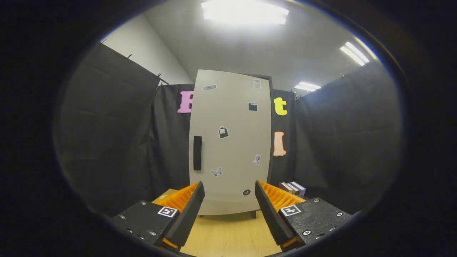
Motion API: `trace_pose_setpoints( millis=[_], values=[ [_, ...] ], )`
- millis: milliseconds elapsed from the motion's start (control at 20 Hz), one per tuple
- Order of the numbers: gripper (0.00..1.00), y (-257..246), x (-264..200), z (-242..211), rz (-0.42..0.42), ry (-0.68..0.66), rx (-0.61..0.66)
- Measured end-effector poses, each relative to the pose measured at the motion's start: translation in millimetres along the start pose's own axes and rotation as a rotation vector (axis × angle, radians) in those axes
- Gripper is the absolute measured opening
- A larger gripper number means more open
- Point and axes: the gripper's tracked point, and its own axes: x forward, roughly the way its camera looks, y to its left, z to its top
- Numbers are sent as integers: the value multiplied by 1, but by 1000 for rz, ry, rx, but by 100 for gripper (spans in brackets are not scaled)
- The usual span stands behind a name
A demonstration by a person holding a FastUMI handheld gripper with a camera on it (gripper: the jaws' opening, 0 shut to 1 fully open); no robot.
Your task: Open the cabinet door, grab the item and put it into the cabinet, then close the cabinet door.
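Pale grey and flat-fronted, the cabinet (pixel 230 142) stands upright on a light wooden table (pixel 228 235), its door (pixel 235 117) closed and dotted with small stickers. A dark vertical handle (pixel 197 152) sits near the door's left edge, about halfway up; a dark strip down the right edge suggests the hinge side, though this is a judgement. A few books (pixel 293 188) lie on the table just to the right of the cabinet's base; a small pale-green object (pixel 163 196), largely hidden behind the left finger, rests to the left. Which of these is the item to be stored cannot be told.

The step in hand appears to be opening the door, not yet begun. To do it well, the gripper (pixel 229 207) should be brought up and leftward to the handle, with the fingers straddling the bar from its sides, closed firmly, and then drawn back along an arc about the right edge so the door swings rather than the cabinet sliding.

The fingers are spread wide, holding nothing and touching nothing; the cabinet's lower front shows in the gap between them, well beyond the tips.
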Motion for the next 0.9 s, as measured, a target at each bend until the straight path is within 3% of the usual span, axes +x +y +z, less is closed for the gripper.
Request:
trace_pose_setpoints(
  millis=[900],
  values=[
    [89, -19, -10, 5, -10, -3, 10]
  ],
)
